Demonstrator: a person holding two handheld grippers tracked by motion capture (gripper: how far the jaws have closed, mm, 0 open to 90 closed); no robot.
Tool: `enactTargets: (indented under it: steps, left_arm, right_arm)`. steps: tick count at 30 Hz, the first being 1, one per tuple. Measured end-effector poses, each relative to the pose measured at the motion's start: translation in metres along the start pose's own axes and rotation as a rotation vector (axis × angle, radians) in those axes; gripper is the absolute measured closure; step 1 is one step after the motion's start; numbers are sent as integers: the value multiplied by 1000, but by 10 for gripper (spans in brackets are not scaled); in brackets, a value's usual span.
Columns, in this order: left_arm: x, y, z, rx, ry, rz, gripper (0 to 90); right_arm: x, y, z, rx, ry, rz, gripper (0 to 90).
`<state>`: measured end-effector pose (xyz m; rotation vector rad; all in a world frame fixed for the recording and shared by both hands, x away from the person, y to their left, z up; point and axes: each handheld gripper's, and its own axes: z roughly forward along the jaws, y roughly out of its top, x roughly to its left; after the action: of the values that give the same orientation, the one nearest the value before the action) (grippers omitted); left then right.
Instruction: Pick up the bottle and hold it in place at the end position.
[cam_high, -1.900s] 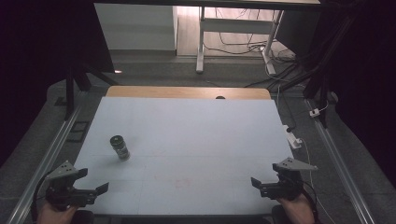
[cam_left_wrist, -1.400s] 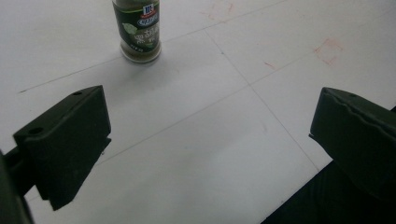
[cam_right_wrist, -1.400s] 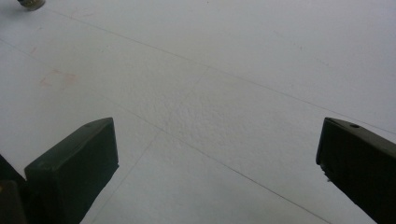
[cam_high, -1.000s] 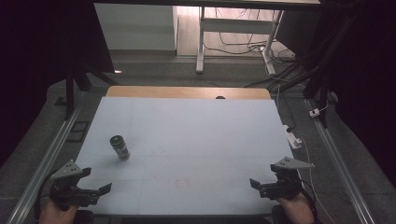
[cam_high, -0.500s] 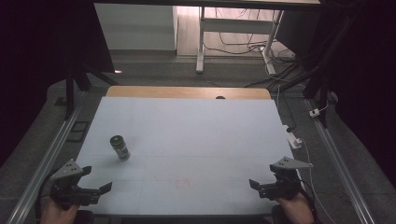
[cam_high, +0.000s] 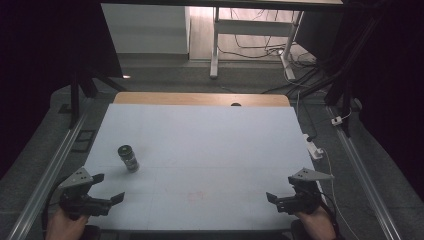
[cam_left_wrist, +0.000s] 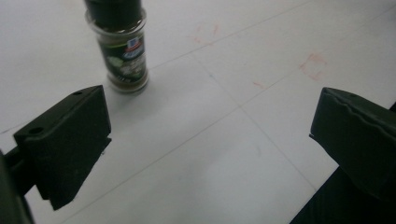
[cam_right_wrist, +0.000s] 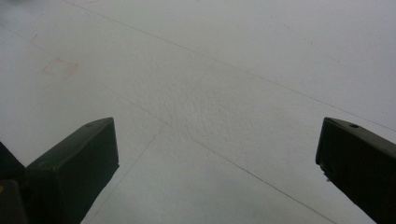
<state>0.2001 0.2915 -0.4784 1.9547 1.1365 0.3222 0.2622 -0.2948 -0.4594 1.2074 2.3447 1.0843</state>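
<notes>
Clear glass forms the body of the spice jar (cam_left_wrist: 122, 46), which carries a black cap and a dark label with a small red-and-blue brand mark near its top edge; the lettering on the mark is too small to read. The contents appear dark green to brown. In the left gripper view the jar stands upright at the upper left of the frame, above the left-hand jaw and apart from it, outside the gap between the jaws.

In the high view the spice jar (cam_high: 128, 157) stands on the left half of the white table surface (cam_high: 210, 145), above and slightly right of the left gripper (cam_high: 108, 188), near it but not touching.

The left gripper is at the lower left of the high view, held in a hand (cam_high: 65, 222) at the bottom edge. Its jaws are spread wide with nothing between them.

The right gripper (cam_high: 275, 200) is at the lower right of the high view, well apart from the jar. Its jaws are likewise spread wide and empty above bare surface.

Faint reddish square marks (cam_left_wrist: 314, 64) and thin ruled lines show on the surface. A white power strip (cam_high: 313, 148) lies beside the right table edge.
</notes>
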Motion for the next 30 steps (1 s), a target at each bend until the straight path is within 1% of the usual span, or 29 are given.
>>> enactTargets:
  steps: [2,5,9,12,15,20,23,26,30]
  left_arm:
    - [0,1,2,-8,-13,8,2]
    - [1,4,5,-12,-11,21,3]
    - [3,6,8,-26,-11,16,8]
    - [5,7,12,-26,4,10,8]
    - [7,9,17,-19,22,14,7]
    - [11,13,23,-25,70,30,0]
    - [15,16,29,-13,78,22,0]
    - [19,19,36,10,79,11,0]
    - [25,23,41,8,76,-17,0]
  right_arm:
    - [0,0,0,0,0,-1,0]
    - [0,0,0,1,0,0,0]
    - [0,0,0,5,1,-2,0]
    - [0,0,1,8,4,-6,0]
    - [1,1,1,14,6,-9,0]
    - [1,1,2,22,6,-15,0]
    - [1,1,2,22,8,-17,0]
    - [1,1,2,25,7,-20,0]
    - [2,1,3,28,7,-21,0]
